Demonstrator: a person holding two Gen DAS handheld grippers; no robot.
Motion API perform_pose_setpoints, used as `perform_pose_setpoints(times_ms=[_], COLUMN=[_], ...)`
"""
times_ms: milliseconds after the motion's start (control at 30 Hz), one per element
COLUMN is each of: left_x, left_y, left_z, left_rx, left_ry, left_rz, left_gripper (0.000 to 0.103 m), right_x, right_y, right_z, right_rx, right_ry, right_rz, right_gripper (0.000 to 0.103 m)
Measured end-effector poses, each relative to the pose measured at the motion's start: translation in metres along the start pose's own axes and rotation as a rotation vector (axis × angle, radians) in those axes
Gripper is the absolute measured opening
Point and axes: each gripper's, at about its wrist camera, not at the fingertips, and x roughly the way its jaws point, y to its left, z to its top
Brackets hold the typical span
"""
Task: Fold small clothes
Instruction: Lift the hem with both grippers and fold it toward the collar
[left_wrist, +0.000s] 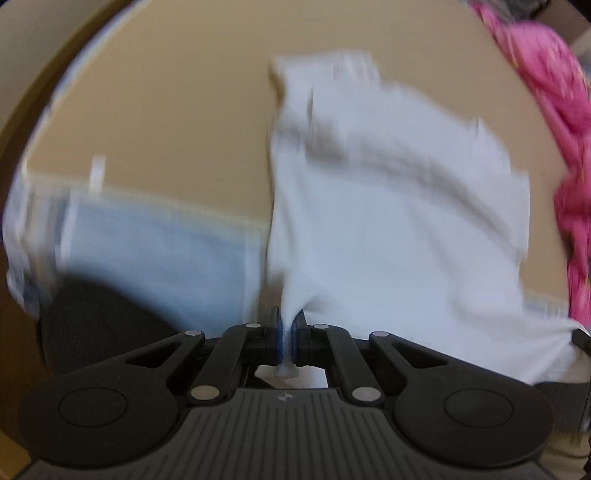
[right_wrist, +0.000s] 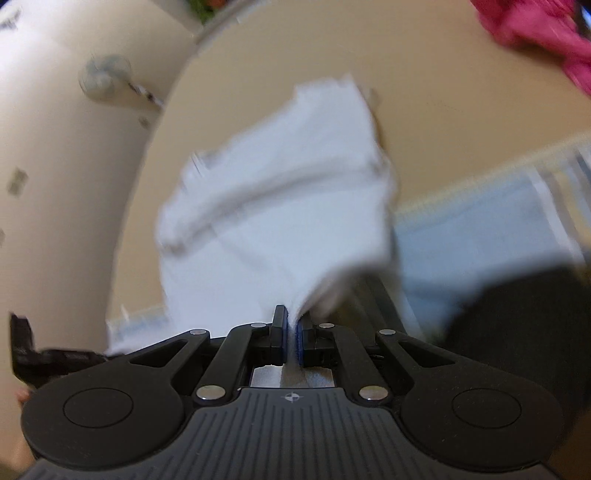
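— Tan tabletop (left_wrist: 177, 110) fills both views, blurred; what lies on it?
— A pink garment (left_wrist: 554, 92) at its far right edge, and a pale blue cloth (left_wrist: 155, 251) near the front.
— And the white garment (left_wrist: 388, 206)?
— Lifted off the table, stretched between the two tools. The left gripper (left_wrist: 287, 332) is clamped on one bunched edge; the right gripper (right_wrist: 293, 332) is clenched on another edge of the same white garment (right_wrist: 280, 206).

Left hand-held gripper (left_wrist: 287, 334) and right hand-held gripper (right_wrist: 293, 338) both clamped
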Motion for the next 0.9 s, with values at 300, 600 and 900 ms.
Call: perform_pose_setpoints(times_ms=[300,600,900], left_x=[0.044,0.084,0.125], left_y=[-0.025,-0.008,0.004], left_z=[0.238,0.162,0.027], left_rx=[-0.299,-0.184,-0.141], left_ry=[-0.211,-0.136,0.029], left_rz=[0.214,0.241,0.244], left_gripper=[0.072,0.093,0.093], right_x=[0.109,0.096,0.115], right_y=[0.027,-0.020,-0.036], right_z=[0.218,0.144,0.051], right_rx=[0.287,0.162,0.025], right_ry=[-0.195,-0.307,-0.212], right_rz=[-0.124,-0.199,-0.318], right_gripper=[0.040,0.076,0.076])
